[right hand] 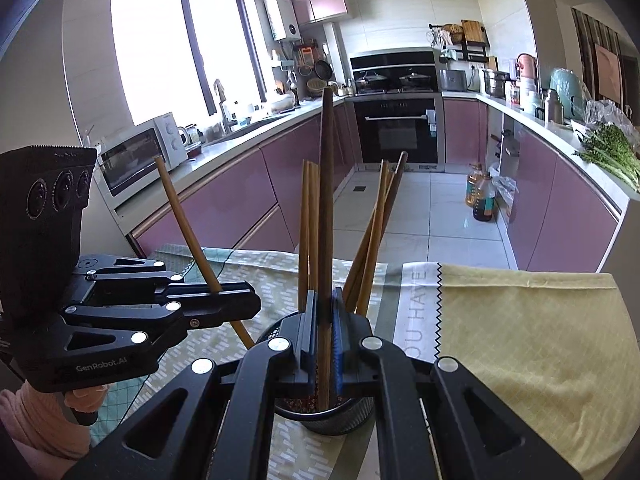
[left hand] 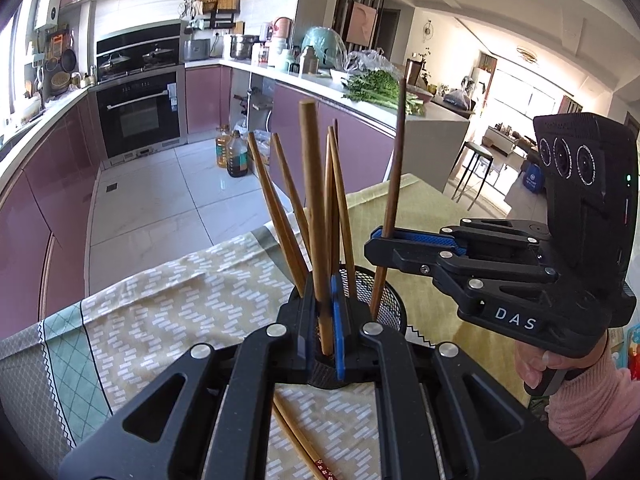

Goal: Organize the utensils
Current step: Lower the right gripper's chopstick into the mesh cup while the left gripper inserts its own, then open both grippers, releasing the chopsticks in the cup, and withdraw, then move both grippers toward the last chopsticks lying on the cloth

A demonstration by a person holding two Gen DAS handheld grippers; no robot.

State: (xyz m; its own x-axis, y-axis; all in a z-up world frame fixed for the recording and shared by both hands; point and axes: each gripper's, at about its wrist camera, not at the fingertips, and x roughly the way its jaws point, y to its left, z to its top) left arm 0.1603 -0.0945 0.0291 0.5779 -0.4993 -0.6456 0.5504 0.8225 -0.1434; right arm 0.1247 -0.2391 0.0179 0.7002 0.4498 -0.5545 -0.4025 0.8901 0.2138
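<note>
Both grippers are loading chopsticks into the black mesh holder [left hand: 394, 300] standing on the cloth-covered worktop [left hand: 160, 312]. The left gripper [left hand: 322, 320] has its jaws closed tight on a pale chopstick [left hand: 314, 208], held near upright with its lower end down inside the holder's mouth. The right gripper [right hand: 324, 320] is likewise clamped on a dark chopstick [right hand: 326, 200], whose tip also reaches into the holder. Several more chopsticks [left hand: 280, 216] already lean in the holder, fanned against its rim.

The step in hand looks like the drop-off: both sticks are over or in the holder but not yet let go. The next move probably calls for each pair of jaws to open enough to free its stick, then back away upward without catching the leaning ones.

A further pair of chopsticks [left hand: 304, 444] lies on the cloth, so the job is likely unfinished; only part of them shows, the rest cut off beneath the left gripper. The holder's base and inside are mostly hidden behind the grippers, so how deep the held tips sit cannot be told. A sleeve [left hand: 592, 404] and part of a hand show behind the right gripper.
</note>
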